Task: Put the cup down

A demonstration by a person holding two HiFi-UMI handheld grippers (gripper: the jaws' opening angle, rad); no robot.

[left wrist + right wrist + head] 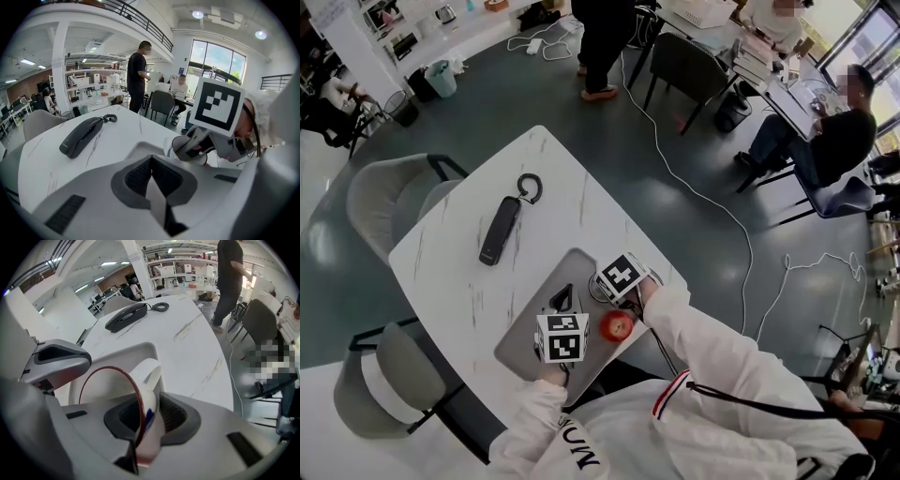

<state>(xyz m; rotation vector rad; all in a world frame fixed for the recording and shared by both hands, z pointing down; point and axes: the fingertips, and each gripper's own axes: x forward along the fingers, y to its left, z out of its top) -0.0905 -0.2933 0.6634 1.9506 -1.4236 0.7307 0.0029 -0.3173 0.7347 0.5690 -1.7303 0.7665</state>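
Cup [146, 380]: white, red rim, handle on the far side. It sits low over the grey tray [530, 323], near the tray's far right corner, under the right gripper [145, 414]. The right gripper is clamped on the cup's side wall at the rim, one jaw inside and one outside, and points steeply down. The cup looks tipped in the left gripper view. No view shows whether its base is already touching the tray. The grip reads as light rather than hard.

Left gripper [151, 161]: jaws pressed together, nothing between them. It is parked on the tray just beside the cup.

A red apple [617, 325] lies at the tray's near right edge, close to both grippers. A dark handset [499, 230] with a coiled cord lies well apart on the white marble table [450, 262].

Step judged: final lowering and release.

Risks:
- Letting go while the cup is tilted or off the surface could make it drop onto an edge, tip or roll. A one-wall pinch gives no tilt control.
- The inner jaw could catch the rim on the way out and drag the cup over.
- The cup is near the tray's raised corner, so the base could land half on the lip and rock.
- The apple and the left gripper are close, so a sideways exit could knock either one.
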